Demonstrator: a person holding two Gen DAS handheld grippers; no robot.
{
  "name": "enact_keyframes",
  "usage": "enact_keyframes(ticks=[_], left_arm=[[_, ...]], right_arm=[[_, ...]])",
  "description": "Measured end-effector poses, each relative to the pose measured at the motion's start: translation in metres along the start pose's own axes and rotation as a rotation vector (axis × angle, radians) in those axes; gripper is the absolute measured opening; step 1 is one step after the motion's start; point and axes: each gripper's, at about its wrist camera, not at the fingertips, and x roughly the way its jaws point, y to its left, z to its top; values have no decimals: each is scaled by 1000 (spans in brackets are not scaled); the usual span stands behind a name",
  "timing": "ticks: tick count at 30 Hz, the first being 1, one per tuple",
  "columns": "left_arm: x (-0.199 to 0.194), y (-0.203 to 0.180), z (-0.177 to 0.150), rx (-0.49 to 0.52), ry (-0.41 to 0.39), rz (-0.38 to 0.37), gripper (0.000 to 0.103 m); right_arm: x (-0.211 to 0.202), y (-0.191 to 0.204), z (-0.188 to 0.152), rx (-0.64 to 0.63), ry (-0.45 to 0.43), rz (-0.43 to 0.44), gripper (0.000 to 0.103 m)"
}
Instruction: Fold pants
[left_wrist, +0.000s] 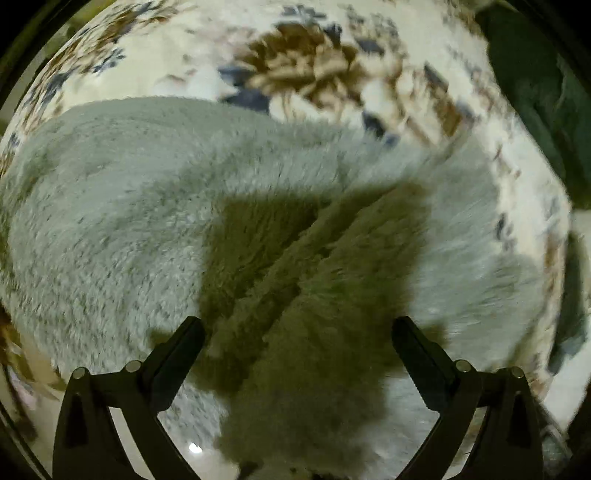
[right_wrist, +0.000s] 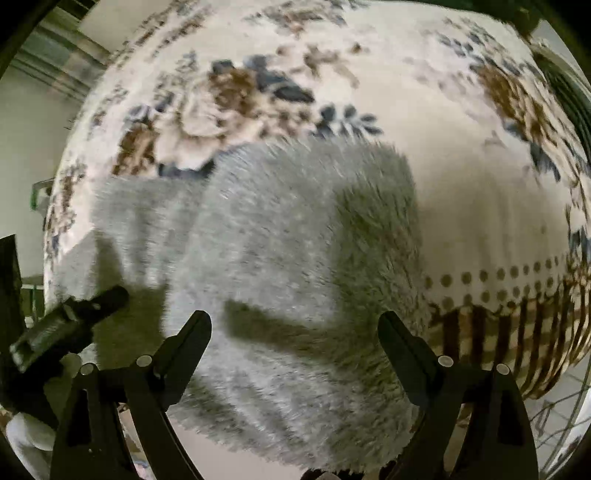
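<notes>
The grey fuzzy pants lie flat on a cream blanket with brown and blue flowers. In the left wrist view they fill the middle, with a diagonal seam or fold running up to the right. My left gripper is open just above the fabric, holding nothing. In the right wrist view the pants lie with one end near the bottom edge. My right gripper is open above them, empty. The left gripper shows at the lower left of the right wrist view.
The floral blanket extends right, with a dotted and striped border. A dark green cloth lies at the upper right in the left wrist view. Pale floor and a wall show beyond the bed's left edge.
</notes>
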Motion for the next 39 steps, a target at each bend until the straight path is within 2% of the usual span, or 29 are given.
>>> enact_keyframes(ticks=[1, 3, 4, 5, 8, 12, 15, 17, 19, 21, 22, 23, 24, 25, 28, 30, 33, 34, 37, 38, 39], left_arm=[[4, 2, -1, 3, -4, 14, 94], [6, 4, -5, 10, -13, 9, 67], [4, 6, -8, 12, -26, 1, 36], [1, 6, -11, 13, -31, -10, 22], [-28, 14, -25, -27, -91, -44, 18], [-51, 43, -42, -163, -96, -109, 18], [-34, 56, -48, -203, -49, -113, 22], [-22, 65, -48, -231, 0, -146, 26], [-25, 65, -49, -242, 0, -165, 28], [-43, 68, -54, -256, -47, -160, 39], [-53, 72, -56, -269, -81, -153, 54], [-61, 75, -56, -284, -103, -143, 75], [-66, 76, -52, -297, -124, -141, 81], [-68, 76, -46, -299, -139, -152, 82], [-72, 67, -22, -253, -175, -149, 82], [-62, 51, 0, -169, -171, -126, 82], [-33, 21, 29, -7, -116, -51, 81], [-28, 15, 32, 27, -109, -40, 80], [-18, -2, 37, 127, -99, -32, 12], [-20, -3, 37, 132, -106, -38, 12], [-30, -2, 38, 131, -152, -58, 11]], right_arm=[[3, 1, -1, -1, 4, -3, 93], [10, 3, -2, -4, 17, -17, 93], [13, 4, -3, -10, 23, -23, 93], [16, 6, -3, -14, 32, -26, 93], [17, 12, -5, -24, 40, -24, 93], [13, 22, -4, -52, 46, -18, 93], [16, 25, -3, -60, 56, -20, 93], [20, 28, 0, -60, 66, -20, 93], [21, 29, 1, -63, 69, -13, 93], [19, 32, 2, -71, 62, -12, 93], [18, 33, 2, -76, 59, -12, 93], [18, 34, 1, -81, 58, -12, 93], [18, 35, 0, -86, 61, -8, 93], [19, 36, -1, -86, 63, -6, 93], [23, 38, -2, -78, 71, -8, 93], [25, 38, -2, -74, 72, -9, 93], [29, 39, 0, -72, 75, -21, 93], [30, 38, 1, -74, 77, -26, 93], [36, 35, 3, -64, 88, -33, 93], [37, 33, 4, -57, 90, -30, 93], [37, 32, 5, -51, 90, -26, 93]])
